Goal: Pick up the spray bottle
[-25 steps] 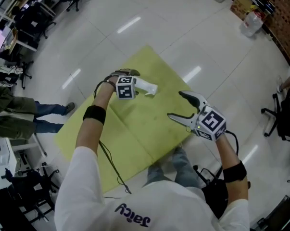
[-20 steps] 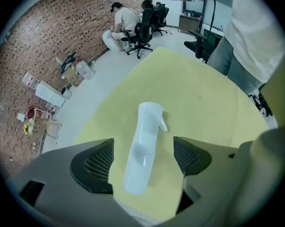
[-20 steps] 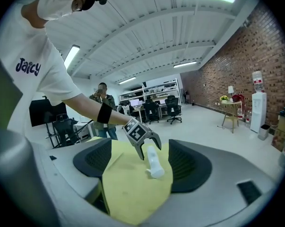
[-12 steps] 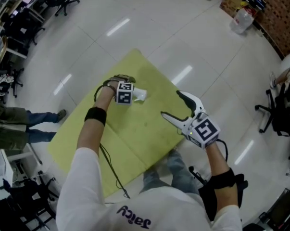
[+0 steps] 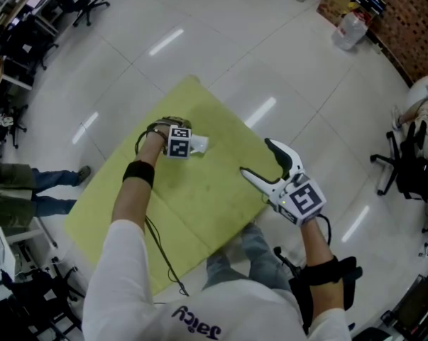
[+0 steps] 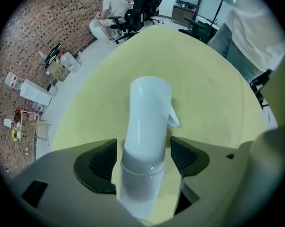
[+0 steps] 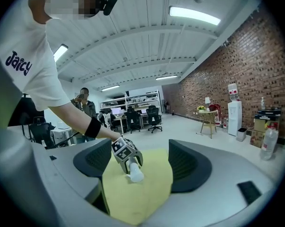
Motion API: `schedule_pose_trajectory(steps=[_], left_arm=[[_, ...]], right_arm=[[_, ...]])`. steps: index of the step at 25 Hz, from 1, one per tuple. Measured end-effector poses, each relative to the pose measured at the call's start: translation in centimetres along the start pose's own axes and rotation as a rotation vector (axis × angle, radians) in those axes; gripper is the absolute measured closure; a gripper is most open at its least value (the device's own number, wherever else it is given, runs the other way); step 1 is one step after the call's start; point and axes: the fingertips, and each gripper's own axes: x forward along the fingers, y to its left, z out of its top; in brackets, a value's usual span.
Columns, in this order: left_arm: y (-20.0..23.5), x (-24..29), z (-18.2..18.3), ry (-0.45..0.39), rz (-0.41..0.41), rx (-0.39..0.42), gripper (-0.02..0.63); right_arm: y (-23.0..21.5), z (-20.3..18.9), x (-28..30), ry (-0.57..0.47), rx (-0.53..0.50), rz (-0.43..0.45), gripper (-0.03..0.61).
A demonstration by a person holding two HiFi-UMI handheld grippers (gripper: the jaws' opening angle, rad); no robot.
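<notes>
Left gripper (image 6: 143, 159) points straight down over the yellow-green surface (image 5: 199, 204). The arm is stretched forward, with a black wristband (image 5: 139, 172) on the forearm. Its jaws have just been closing. The spray bottle (image 6: 151, 103) lies flat between the pads (image 6: 100, 159), neck level with them, white head projecting past the fingertips. I see a thin gap on each side, so the pads are not yet pressing on it. Right gripper (image 5: 257, 159) is held about level, forearm drawn close to the body. Its fingers are spread wide with nothing between them, aimed across at the left gripper. The bottle sits well apart from its fingertips, out ahead of them.
</notes>
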Motion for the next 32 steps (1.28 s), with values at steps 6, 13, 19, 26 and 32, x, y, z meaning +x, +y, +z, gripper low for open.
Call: schedule_pose_trajectory(steps=[6, 13, 19, 26, 32], left_arm=[[-0.6, 0.3, -0.1, 0.037, -0.071, -0.026, 0.293], [-1.5, -0.4, 0.1, 0.019, -0.068, -0.069, 0.342], [-0.9, -3.7, 0.8, -0.123, 0.01, -0.223, 0.342], [0.1, -10.6, 0.0, -0.26, 0.182, -0.368, 0.342], [-0.5, -16.5, -0.8, -0.402, 0.335, -0.534, 0.343]], right_arm=[[-0.9, 0.6, -1.0, -0.007, -0.013, -0.025, 0.19], [-1.4, 1.6, -2.2, -0.026, -0.037, -0.059, 0.19], [-0.7, 2.1, -2.3, -0.045, -0.068, -0.081, 0.19], [1.1, 4.3, -1.5, -0.114, -0.114, -0.07, 0.19], [2.6, 6.7, -0.3, -0.194, -0.141, -0.057, 0.19]])
